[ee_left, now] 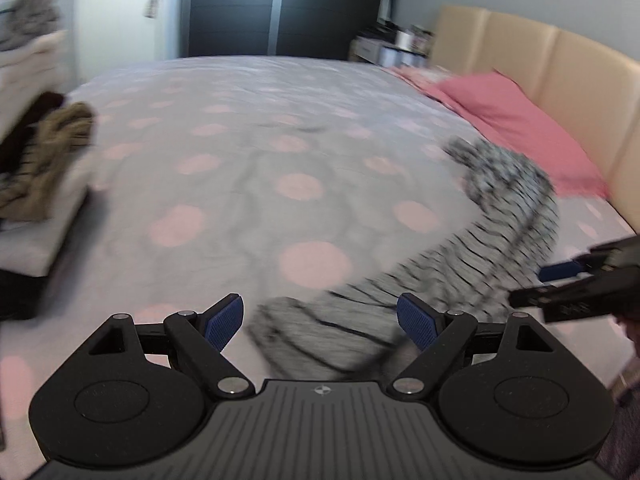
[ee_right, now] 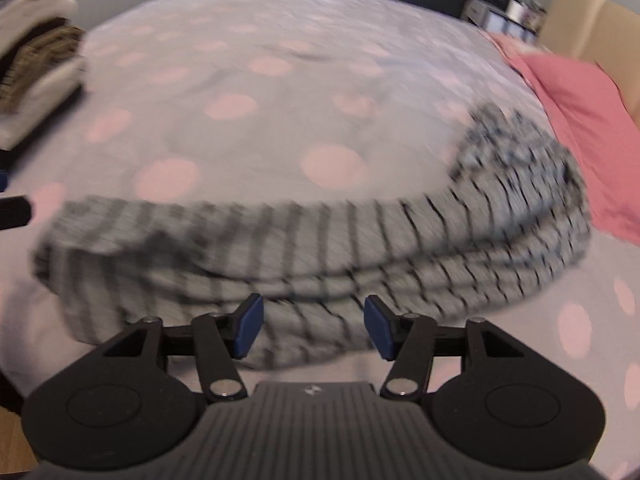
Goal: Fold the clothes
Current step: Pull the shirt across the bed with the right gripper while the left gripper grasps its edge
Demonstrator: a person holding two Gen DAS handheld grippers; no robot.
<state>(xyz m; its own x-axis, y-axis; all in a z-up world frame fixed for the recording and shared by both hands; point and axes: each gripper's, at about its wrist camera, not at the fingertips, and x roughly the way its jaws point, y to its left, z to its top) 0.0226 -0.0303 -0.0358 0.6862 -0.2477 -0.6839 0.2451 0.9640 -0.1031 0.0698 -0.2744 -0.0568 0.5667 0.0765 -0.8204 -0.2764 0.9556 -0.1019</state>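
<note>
A grey garment with thin dark stripes [ee_right: 320,248] lies folded into a long band across the bed cover [ee_right: 240,140], which is grey with pink dots. My right gripper [ee_right: 314,326] hovers at the band's near edge. Its blue pads stand apart and cloth shows in the gap, untouched by either pad. In the left wrist view the same garment [ee_left: 460,264] runs from the near centre off to the right. My left gripper [ee_left: 320,322] is open over its near end with nothing pinched. The right gripper [ee_left: 568,280] shows at the right edge there. Both views are blurred.
A stack of folded clothes [ee_left: 44,152] [ee_right: 36,52] sits at the bed's left edge. A pink pillow [ee_left: 520,120] and a beige headboard [ee_left: 560,60] are on the right. A dark wardrobe [ee_left: 280,8] and a cluttered nightstand [ee_left: 384,46] stand beyond the bed.
</note>
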